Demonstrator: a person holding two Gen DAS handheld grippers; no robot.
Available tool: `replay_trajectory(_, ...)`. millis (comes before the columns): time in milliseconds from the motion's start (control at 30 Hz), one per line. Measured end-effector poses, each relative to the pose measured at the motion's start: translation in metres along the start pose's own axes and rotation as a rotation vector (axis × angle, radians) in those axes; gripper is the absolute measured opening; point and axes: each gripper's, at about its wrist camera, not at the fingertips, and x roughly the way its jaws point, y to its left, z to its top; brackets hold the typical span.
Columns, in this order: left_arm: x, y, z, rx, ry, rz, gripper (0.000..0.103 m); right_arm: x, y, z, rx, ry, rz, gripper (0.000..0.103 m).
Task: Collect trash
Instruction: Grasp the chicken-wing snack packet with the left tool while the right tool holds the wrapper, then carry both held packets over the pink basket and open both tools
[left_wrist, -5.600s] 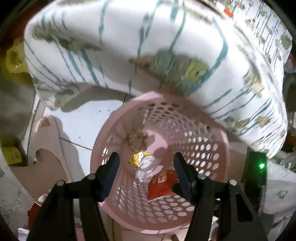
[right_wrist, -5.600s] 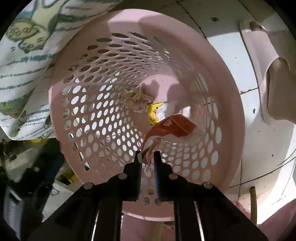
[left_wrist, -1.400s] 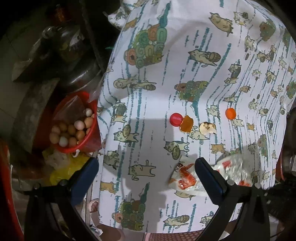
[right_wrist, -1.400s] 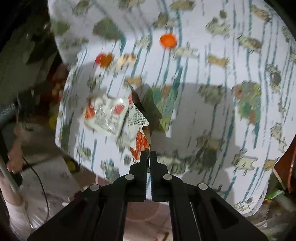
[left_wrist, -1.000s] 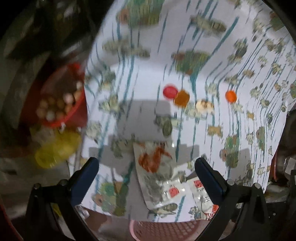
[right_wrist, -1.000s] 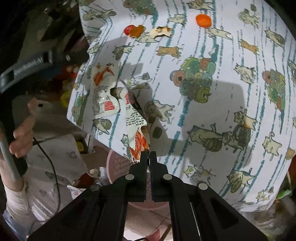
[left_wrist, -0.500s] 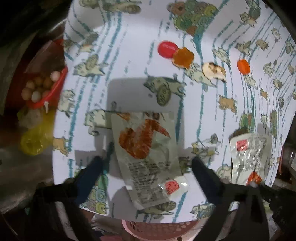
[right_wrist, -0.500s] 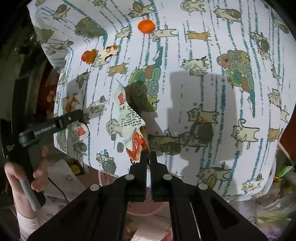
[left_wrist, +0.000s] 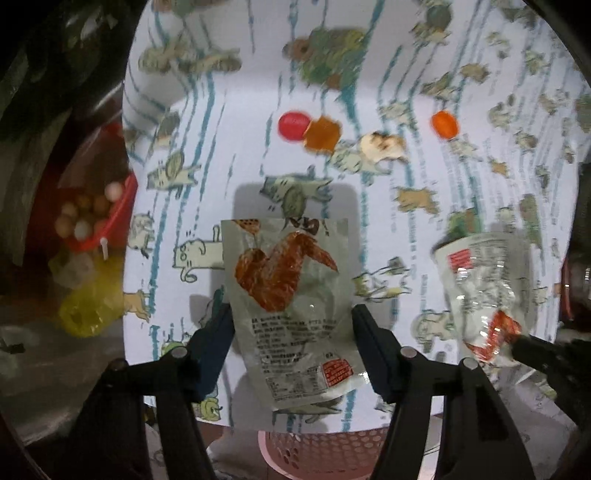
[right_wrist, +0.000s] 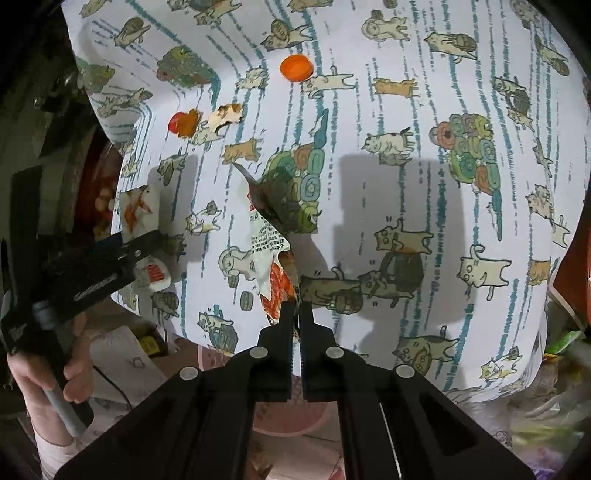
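A clear wrapper printed with a chicken wing (left_wrist: 291, 295) lies flat on the cat-print tablecloth (left_wrist: 406, 229), near its front edge. My left gripper (left_wrist: 291, 317) points straight down over it. Its jaws are closing, with the wrapper between the fingers (left_wrist: 218, 336) and the pads at its two long edges, not clearly pressing. My right gripper (right_wrist: 296, 306) is shut on a second, torn wrapper (right_wrist: 271, 251) and holds it up over the cloth; the left wrist view shows this wrapper (left_wrist: 480, 280) at the right. A pink perforated basket (left_wrist: 314, 446) stands below the table edge.
A red cap (left_wrist: 293, 125), an orange piece (left_wrist: 321, 133), a pale scrap (left_wrist: 382, 146) and an orange cap (left_wrist: 445, 123) lie farther back on the cloth. Left of the table are a red bowl of eggs (left_wrist: 92, 218) and a yellow bag (left_wrist: 88, 306). A hand (right_wrist: 74, 369) holds the left gripper.
The left gripper has come down over the wing wrapper and its jaws have narrowed around it. The right gripper stays shut on its torn wrapper and has barely shifted.
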Motion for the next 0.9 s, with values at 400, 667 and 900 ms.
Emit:
replay_trajectory(400,-0.037,0.001,-0.012,-0.005,-0.012,-0.173,0.063,-0.047,0.020,-0.010,-0.098,-0.134,0.053,0.004)
replay_trajectory(667,-0.036,-0.005,-0.033,0.059,0.062,-0.192,0.063,-0.047,0.021,-0.019,-0.091,-0.127,0.021,0.004)
replay_trajectory(900,-0.049,-0.002,-0.045,0.036,0.049,-0.222,0.063,-0.070,0.052,-0.060,-0.122,-0.183,-0.039,0.004)
